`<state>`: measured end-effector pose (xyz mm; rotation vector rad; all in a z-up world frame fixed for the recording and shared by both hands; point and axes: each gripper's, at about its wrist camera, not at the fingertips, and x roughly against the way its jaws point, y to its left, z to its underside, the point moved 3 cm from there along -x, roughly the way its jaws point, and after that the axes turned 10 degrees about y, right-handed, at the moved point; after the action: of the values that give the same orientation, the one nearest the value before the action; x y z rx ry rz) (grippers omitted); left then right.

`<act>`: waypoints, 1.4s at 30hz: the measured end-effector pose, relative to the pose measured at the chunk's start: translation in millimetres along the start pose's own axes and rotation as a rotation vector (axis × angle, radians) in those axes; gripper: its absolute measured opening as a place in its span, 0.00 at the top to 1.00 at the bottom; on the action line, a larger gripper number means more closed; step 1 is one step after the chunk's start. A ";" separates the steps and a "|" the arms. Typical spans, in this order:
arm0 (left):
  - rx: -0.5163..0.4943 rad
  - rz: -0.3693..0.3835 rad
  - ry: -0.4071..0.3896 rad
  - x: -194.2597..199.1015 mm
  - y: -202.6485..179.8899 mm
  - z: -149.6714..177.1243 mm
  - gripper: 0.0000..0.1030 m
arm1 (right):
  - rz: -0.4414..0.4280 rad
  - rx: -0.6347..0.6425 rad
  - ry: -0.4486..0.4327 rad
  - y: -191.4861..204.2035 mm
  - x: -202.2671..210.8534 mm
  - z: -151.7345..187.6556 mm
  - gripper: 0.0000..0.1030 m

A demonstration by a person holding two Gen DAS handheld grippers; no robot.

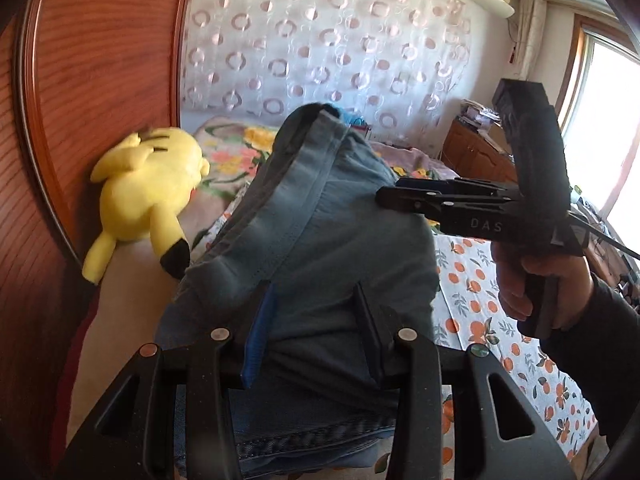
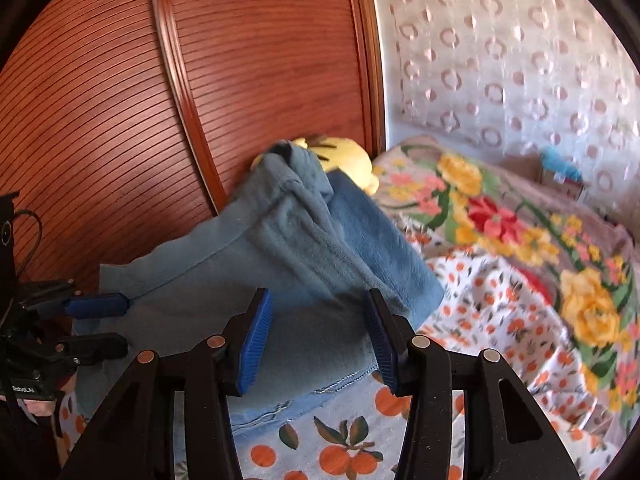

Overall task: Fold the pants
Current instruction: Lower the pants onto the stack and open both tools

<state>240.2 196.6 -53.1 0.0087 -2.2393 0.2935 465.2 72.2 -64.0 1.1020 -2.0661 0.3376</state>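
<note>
Both grippers, left gripper (image 1: 312, 332) and right gripper (image 2: 318, 340), hover jaws apart over blue pants (image 2: 248, 280) on the bed (image 2: 500, 320).

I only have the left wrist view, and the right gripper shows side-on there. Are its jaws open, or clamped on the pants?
Observer: Open. Seen from its own wrist camera, the right gripper has its blue pads apart, and the pants lie loose across the gap.
Operator: And my left gripper, seen from outside?
Observer: The left gripper shows from the side with its fingers apart, at the left edge of the fabric. I see no cloth squeezed between them.
Operator: Where does the bottom layer end?
Observer: A stitched edge lies on the orange-print sheet, just below the right pads.
</note>
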 end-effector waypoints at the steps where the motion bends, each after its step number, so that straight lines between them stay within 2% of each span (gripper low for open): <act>1: -0.001 0.003 0.002 0.0 -0.7 1.4 0.59 | 0.001 -0.002 0.005 -1.3 -4.0 -0.3 0.52; 7: -0.008 0.005 -0.006 -5.6 -1.1 6.3 0.59 | 0.018 0.009 0.025 -5.0 -10.8 -14.2 0.52; 13: -0.010 -0.012 -0.025 8.9 -9.0 6.4 0.55 | 0.038 0.006 0.002 3.8 4.3 -6.3 0.52; 16: -0.020 -0.008 -0.032 17.6 -14.5 7.9 0.51 | 0.047 0.007 -0.017 10.6 14.2 1.3 0.52; 18: -0.032 -0.023 -0.042 23.1 -20.1 9.8 0.50 | 0.078 -0.003 -0.045 13.0 22.3 8.1 0.52; 20: -0.037 -0.044 -0.043 23.2 -21.8 10.9 0.48 | 0.074 -0.025 -0.064 16.0 29.5 16.1 0.52; 23: -0.035 -0.059 -0.028 17.1 -20.9 12.3 0.41 | 0.089 -0.039 -0.086 20.5 39.3 28.4 0.52; 29: -0.041 -0.074 -0.008 0.2 -18.5 16.9 0.33 | 0.106 -0.063 -0.086 22.9 52.8 50.3 0.52; 35: -0.037 -0.078 -0.037 -2.5 -18.7 20.1 0.30 | 0.133 -0.080 -0.082 25.0 68.5 66.8 0.52; 42: -0.074 -0.112 -0.062 12.3 -40.3 24.9 0.29 | 0.164 -0.124 -0.085 31.6 95.7 93.8 0.52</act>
<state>217.6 153.3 -50.4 0.1045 -2.3000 0.1522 360.6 -16.8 -54.7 0.8894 -2.2276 0.2426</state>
